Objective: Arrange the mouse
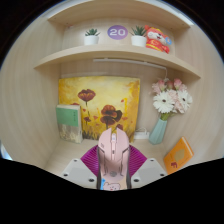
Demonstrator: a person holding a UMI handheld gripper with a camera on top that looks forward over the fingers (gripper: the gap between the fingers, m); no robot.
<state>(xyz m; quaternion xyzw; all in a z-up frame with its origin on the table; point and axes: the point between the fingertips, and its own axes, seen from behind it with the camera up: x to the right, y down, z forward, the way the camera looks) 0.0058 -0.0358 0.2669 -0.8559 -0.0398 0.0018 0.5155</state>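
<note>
A pink computer mouse [112, 155] sits between my two fingers, lengthwise along them, its far end pointing at the desk's back. My gripper [112, 163] is shut on the mouse: the magenta pads [90, 158] press on its left and right sides. The mouse is held up above the light desk surface [150, 158]. Its underside and the fingertips are hidden by its body.
Beyond the fingers stand a yellow poppy painting [98, 103], a small dark figurine [111, 117], a teal book [68, 122] at left, a vase of pink and white flowers [166, 105] and an orange box [177, 153] at right. Shelves above hold small plants and a round clock [117, 33].
</note>
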